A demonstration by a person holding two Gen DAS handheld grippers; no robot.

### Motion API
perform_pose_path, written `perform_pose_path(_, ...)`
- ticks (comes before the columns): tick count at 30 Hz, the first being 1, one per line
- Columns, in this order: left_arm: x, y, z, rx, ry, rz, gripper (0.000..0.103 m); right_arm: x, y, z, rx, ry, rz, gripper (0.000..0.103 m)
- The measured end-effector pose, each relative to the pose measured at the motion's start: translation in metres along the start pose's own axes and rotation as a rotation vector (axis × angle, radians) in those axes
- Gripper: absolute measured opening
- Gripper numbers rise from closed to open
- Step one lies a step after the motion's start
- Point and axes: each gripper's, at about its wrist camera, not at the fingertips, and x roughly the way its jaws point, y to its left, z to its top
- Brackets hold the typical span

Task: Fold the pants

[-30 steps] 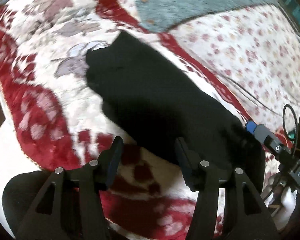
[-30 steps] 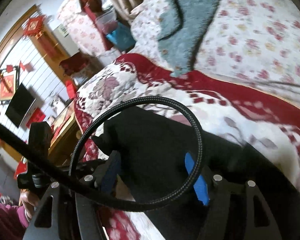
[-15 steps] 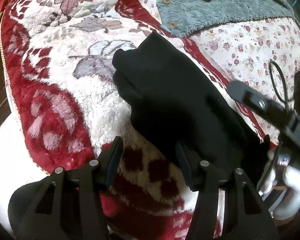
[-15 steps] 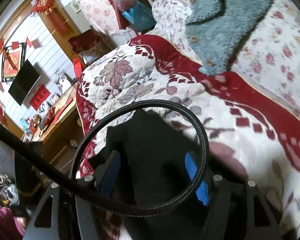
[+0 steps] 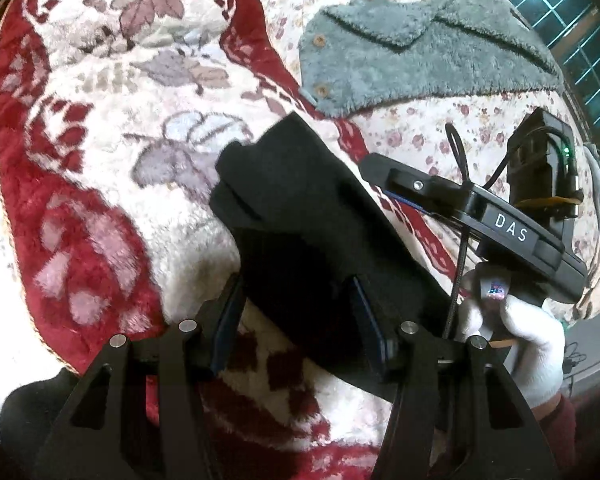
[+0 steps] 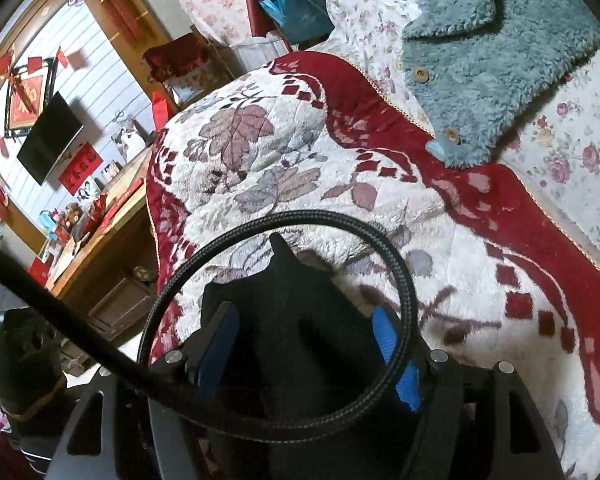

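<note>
A pair of black fabric pants (image 5: 300,216), already doubled into a compact wedge, lies on a plush red-and-cream floral blanket (image 5: 100,168) spread over the bed, as both handheld tools close in on its near edge. The left gripper (image 5: 300,320) stands wide open, its jaws straddling the dark cloth without pinching it; the right gripper (image 6: 306,344) is likewise spread, blue-padded fingers (image 6: 384,336) on either side of a raised fold, and whether any cloth is actually caught cannot be told. The work appears to sit late in the folding, with a further fold or a final tidy-up likely; that would call for both jaws to close on the near hem before lifting it over toward the far corner. Only the left view shows the white-gloved hand (image 5: 516,344) steering the right tool, while the right view alone takes in the room beyond (a wall-mounted television (image 6: 50,138) and red decorations). A fuzzy grey-blue buttoned garment (image 5: 412,52) lies well apart on the floral sheet.
</note>
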Motion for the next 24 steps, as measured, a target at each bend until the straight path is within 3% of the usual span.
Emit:
perform_pose_path(2,0.003,0.001,0.001,-0.015,0.013,-0.012,0.066,0.000,-0.001,0.000,0.007,0.000,0.013,0.068)
perform_pose_path(4,0.013,0.002,0.001,-0.036,0.052,-0.019,0.066,0.004,-0.003,0.000,0.014,0.014,0.027,0.068)
perform_pose_path(11,0.029,-0.002,0.000,-0.021,0.079,0.045,0.066,0.020,0.000,0.004,-0.016,0.053,0.033,0.069)
perform_pose_path(24,0.039,-0.005,0.000,-0.007,0.081,0.066,0.069,0.060,0.008,0.017,-0.069,0.137,0.031,0.071)
